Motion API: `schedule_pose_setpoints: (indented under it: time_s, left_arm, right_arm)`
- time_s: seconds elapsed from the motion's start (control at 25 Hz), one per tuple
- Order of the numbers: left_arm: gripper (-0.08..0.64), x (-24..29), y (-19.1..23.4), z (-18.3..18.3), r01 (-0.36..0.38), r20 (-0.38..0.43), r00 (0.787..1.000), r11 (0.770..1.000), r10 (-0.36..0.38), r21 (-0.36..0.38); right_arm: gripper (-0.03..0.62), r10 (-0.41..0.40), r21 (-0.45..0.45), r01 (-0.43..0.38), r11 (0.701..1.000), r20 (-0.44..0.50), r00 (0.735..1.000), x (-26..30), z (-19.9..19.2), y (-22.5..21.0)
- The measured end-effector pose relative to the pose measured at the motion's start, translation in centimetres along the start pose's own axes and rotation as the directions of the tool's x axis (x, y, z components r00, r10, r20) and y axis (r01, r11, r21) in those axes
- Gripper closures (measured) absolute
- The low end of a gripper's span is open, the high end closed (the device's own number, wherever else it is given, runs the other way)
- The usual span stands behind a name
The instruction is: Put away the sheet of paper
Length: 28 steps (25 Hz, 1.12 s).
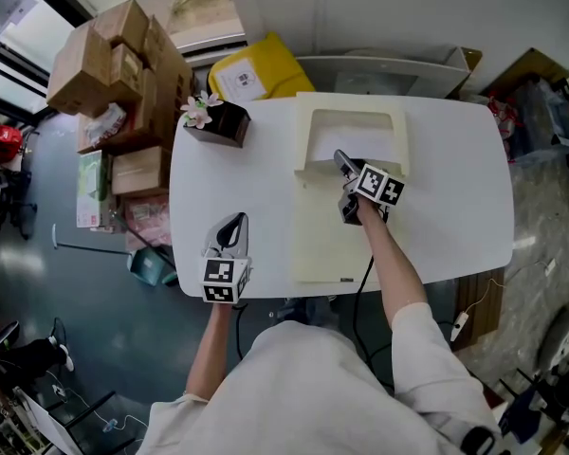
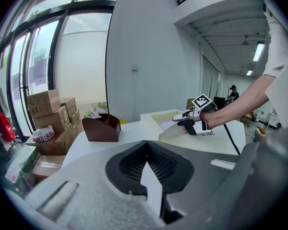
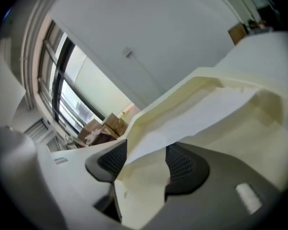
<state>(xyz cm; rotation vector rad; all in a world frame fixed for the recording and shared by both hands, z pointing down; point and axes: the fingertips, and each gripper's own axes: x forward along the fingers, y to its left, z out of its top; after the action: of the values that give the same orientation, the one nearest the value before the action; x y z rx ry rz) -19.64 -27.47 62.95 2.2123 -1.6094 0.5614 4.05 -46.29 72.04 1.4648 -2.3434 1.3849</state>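
A cream folder (image 1: 346,240) lies open on the white table (image 1: 455,178). The white sheet of paper (image 1: 353,136) rests in its far half, inside the raised cream rim. My right gripper (image 1: 342,162) is at the fold between the two halves. In the right gripper view its jaws (image 3: 146,157) stand open, with the sheet's near edge (image 3: 206,111) and a cream flap (image 3: 139,190) lying loose between the pads. My left gripper (image 1: 232,224) hovers at the table's front left edge, shut and empty (image 2: 146,145), away from the folder.
A brown desk holder with a flower (image 1: 218,121) stands at the table's back left. Stacked cardboard boxes (image 1: 123,64) and a yellow bag (image 1: 256,69) sit beyond the table. A cable runs down from the right gripper over the front edge.
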Motion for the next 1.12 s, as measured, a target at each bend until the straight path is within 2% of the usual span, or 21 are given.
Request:
schedule_pose_setpoints:
  time_s: [0.08,0.2,0.32,0.4,0.56,0.76,1.0,1.12]
  left_arm:
    - [0.555,0.1,-0.1,0.1,0.005,0.002,1.000,1.000,-0.005,0.001]
    - [0.554,0.2,-0.4,0.2,0.014,0.004,1.000,1.000,-0.014,0.000]
    - [0.554,0.4,-0.6,0.3,0.020,0.009,1.000,1.000,-0.020,0.006]
    - [0.555,0.5,-0.9,0.5,0.026,0.015,1.000,1.000,-0.026,0.008]
    - [0.554,0.4,-1.4,0.9,0.038,0.023,0.999,0.999,-0.038,0.013]
    - [0.554,0.3,-2.3,1.3,0.058,0.035,0.998,0.998,-0.058,0.026]
    - [0.554,0.2,-3.7,2.1,0.085,0.059,0.994,0.996,-0.087,0.042]
    - [0.555,0.0,-4.6,2.5,0.099,0.072,0.992,0.994,-0.103,0.052]
  right_arm:
    - [0.344,-0.039,-0.151,0.030,0.988,-0.054,0.998,-0.1,-0.4,0.2]
    - [0.328,-0.068,-0.319,0.025,0.947,-0.124,0.990,0.0,-1.6,0.8]
    - [0.324,-0.145,-0.443,0.066,0.894,-0.146,0.979,-0.3,-2.3,0.4]
    - [0.325,-0.183,-0.492,0.089,0.866,-0.146,0.972,-0.6,-2.6,0.1]
    - [0.342,-0.196,-0.494,0.113,0.862,-0.120,0.973,-1.7,-2.7,0.1]
    - [0.445,-0.185,-0.492,0.135,0.860,-0.054,0.981,-3.9,-2.1,0.4]
    - [0.571,-0.211,-0.512,0.197,0.836,0.032,0.977,-7.5,-1.6,0.2]
    - [0.592,-0.205,-0.500,0.220,0.837,0.086,0.975,-9.6,-1.1,0.4]
